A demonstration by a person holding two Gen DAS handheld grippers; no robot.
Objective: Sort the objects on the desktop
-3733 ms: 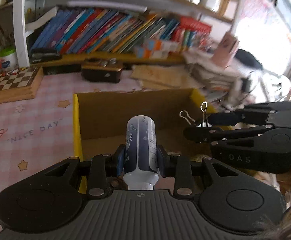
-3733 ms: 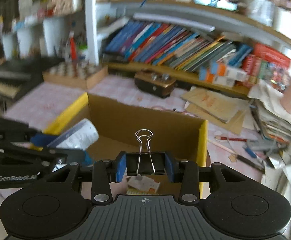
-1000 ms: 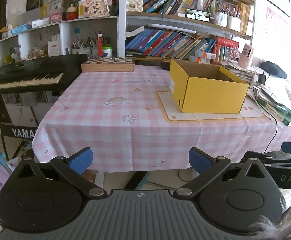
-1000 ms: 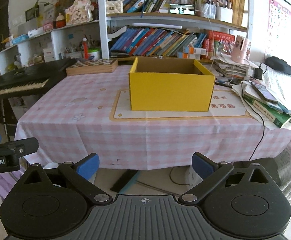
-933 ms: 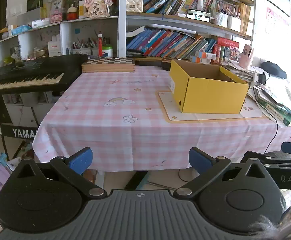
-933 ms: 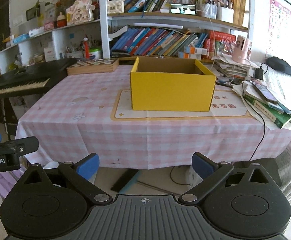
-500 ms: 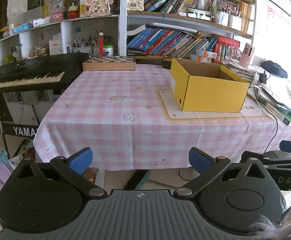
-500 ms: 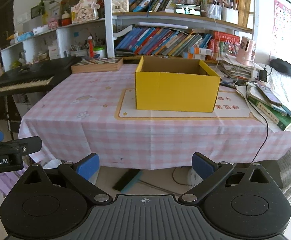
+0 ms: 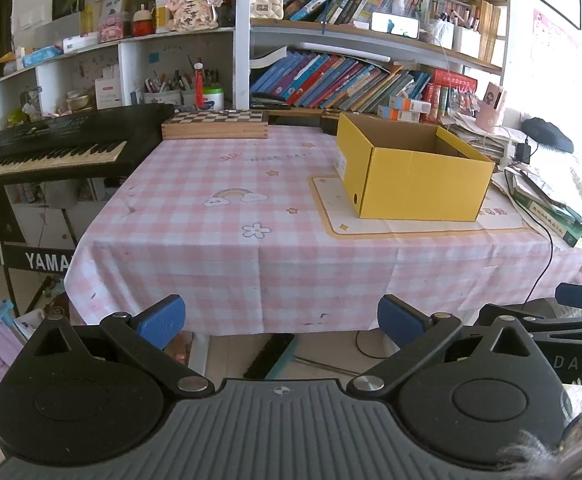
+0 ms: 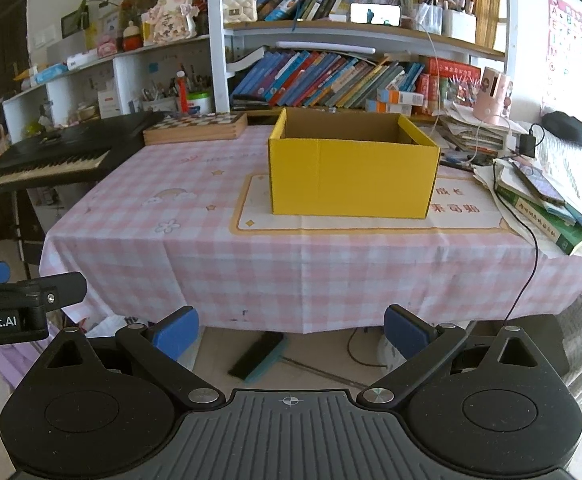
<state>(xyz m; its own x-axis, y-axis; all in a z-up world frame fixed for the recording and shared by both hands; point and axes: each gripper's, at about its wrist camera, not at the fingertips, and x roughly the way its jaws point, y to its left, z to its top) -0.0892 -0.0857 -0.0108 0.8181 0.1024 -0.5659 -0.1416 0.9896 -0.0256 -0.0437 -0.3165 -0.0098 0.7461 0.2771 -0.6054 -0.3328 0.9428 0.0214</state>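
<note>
Yellow cardboard box (image 10: 353,176), open at the top, stands on a cream mat with an orange border (image 10: 331,216), on the right half of the table with a pink checked cloth (image 10: 195,240). It is the place where the sorted things belong, and both views look at it from outside the near edge of the table. Its inside cannot be seen from this low angle, so what lies in it cannot be told.

The left gripper (image 9: 279,316) is empty, its blue pads (image 9: 161,318) spread wide apart. The right gripper (image 10: 291,328) is the same, with jaws wide and nothing between them. Both hang low in front of the table, well apart from the box.

On the open part of the cloth no loose small object shows in either view. Judging from this, the sorting seems to be finished or close to it, though objects may be hidden behind the box.

Around the box other things stay. A wooden chessboard case (image 9: 215,124) lies at the far edge, and a black electric keyboard (image 9: 51,148) stands beside the table on the left. A pile of books and papers (image 10: 543,196) lies at the right edge, with a black cable (image 10: 531,264) hanging down over the cloth. This cable and the pile could catch the right gripper if it reaches there.
</note>
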